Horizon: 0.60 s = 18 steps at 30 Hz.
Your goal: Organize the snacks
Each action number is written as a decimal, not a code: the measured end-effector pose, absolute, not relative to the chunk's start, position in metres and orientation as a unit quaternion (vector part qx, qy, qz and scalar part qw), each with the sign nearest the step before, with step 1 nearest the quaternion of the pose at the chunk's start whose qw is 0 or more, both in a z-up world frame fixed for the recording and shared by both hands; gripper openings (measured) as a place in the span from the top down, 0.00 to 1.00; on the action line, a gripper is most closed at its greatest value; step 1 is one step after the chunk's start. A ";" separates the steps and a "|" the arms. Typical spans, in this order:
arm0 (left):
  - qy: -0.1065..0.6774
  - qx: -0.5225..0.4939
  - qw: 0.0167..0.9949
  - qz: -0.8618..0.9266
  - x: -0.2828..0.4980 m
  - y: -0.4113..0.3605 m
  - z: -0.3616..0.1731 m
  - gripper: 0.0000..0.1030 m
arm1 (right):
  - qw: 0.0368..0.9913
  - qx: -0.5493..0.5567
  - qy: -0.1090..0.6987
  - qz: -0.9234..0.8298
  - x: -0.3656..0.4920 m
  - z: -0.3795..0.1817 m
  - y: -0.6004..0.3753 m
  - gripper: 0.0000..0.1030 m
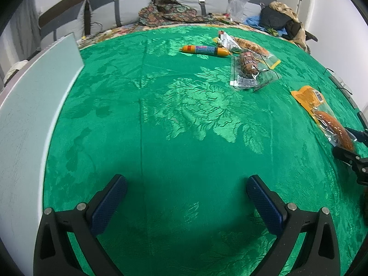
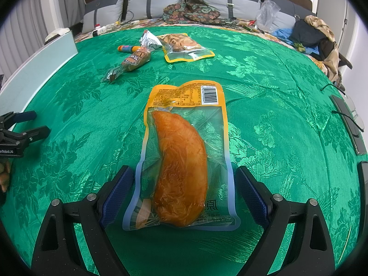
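Note:
A clear pouch with a yellow top holding an orange piece of meat (image 2: 181, 161) lies flat on the green tablecloth (image 2: 264, 80). My right gripper (image 2: 184, 174) stands open astride the pouch's near half, its blue pads just beside the pouch edges. The same pouch (image 1: 322, 110) appears at the right of the left wrist view, with the right gripper (image 1: 345, 141) at its end. My left gripper (image 1: 186, 184) is open over bare cloth with nothing between its fingers. Farther back lie an orange sausage stick (image 1: 205, 50), a brown sausage pack (image 1: 249, 65) and a yellow pouch (image 2: 184, 47).
A pale grey board (image 1: 34, 115) runs along the table's left edge. A small white-green packet (image 2: 149, 39) lies by the far snacks. Dark flat devices (image 2: 349, 124) sit at the right edge. Cushions, clothes and a plastic bag (image 2: 266, 13) line the back.

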<state>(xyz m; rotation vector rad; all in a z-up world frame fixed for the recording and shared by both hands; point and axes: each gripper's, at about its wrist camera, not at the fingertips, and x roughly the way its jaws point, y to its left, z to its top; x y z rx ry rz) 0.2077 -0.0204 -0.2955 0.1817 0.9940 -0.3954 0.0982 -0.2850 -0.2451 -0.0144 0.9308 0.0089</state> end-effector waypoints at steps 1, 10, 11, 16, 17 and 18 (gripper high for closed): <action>0.479 0.079 0.852 -0.198 0.211 -0.022 -0.294 0.00 | 0.894 -0.007 0.449 0.004 0.098 -0.245 -0.285 0.10; 0.488 -0.019 0.823 -0.291 0.288 -0.076 -0.247 0.01 | 0.894 -0.007 0.449 0.004 0.098 -0.245 -0.285 0.10; 0.487 -0.017 0.820 -0.300 0.298 -0.089 -0.243 0.01 | 0.894 -0.007 0.449 0.004 0.098 -0.245 -0.285 0.10; 0.506 0.061 0.813 -0.280 0.345 -0.164 -0.256 0.03 | 0.894 -0.006 0.449 0.005 0.098 -0.245 -0.285 0.10; 0.514 0.071 0.810 -0.273 0.350 -0.171 -0.262 0.05 | 0.894 -0.006 0.449 0.005 0.098 -0.245 -0.285 0.10; 0.528 0.083 0.802 -0.267 0.356 -0.180 -0.273 0.14 | 0.894 -0.006 0.449 0.004 0.098 -0.245 -0.285 0.10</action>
